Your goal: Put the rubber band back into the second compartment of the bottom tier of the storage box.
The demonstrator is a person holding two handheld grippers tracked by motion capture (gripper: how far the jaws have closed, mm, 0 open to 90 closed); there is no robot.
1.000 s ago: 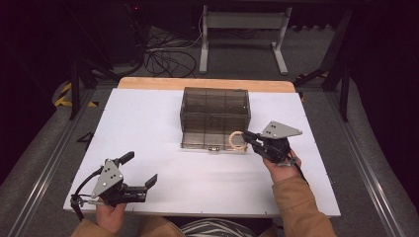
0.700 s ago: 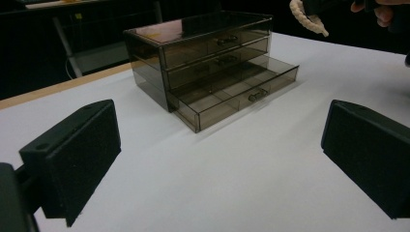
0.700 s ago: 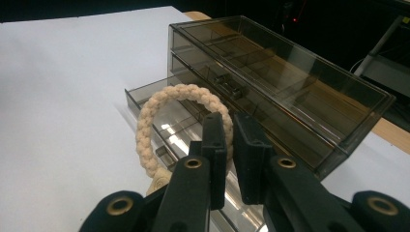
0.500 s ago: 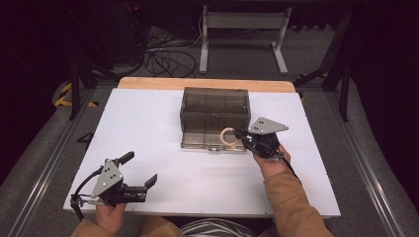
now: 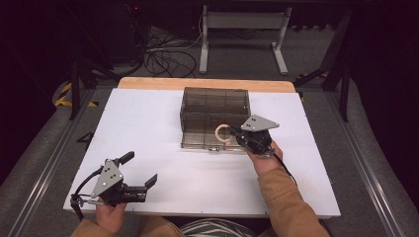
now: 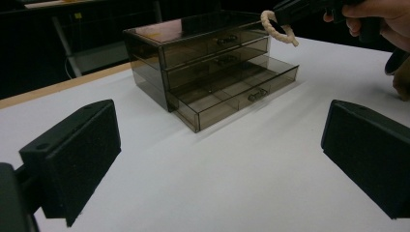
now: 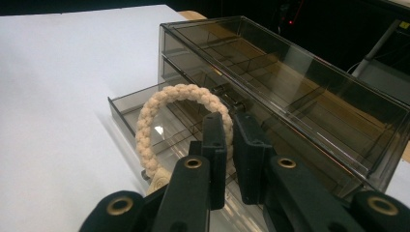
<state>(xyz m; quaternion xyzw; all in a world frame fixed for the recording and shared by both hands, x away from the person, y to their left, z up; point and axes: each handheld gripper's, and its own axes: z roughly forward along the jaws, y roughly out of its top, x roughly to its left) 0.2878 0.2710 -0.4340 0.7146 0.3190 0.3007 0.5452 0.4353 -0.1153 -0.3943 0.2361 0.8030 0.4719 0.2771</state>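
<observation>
The right hand-held gripper (image 5: 236, 134) has carried the pinched cream braided rope ring (image 5: 222, 135) over the smoked-plastic drawer unit's (image 5: 213, 106) open bottom drawer (image 6: 237, 99); releasing early could snag its dividers. The left hand-held gripper (image 5: 141, 178) rests spread on the white desk (image 5: 148, 123).

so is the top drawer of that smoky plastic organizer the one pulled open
No, the bottom drawer of the organizer is the one slid out; the two above it sit flush.
</observation>
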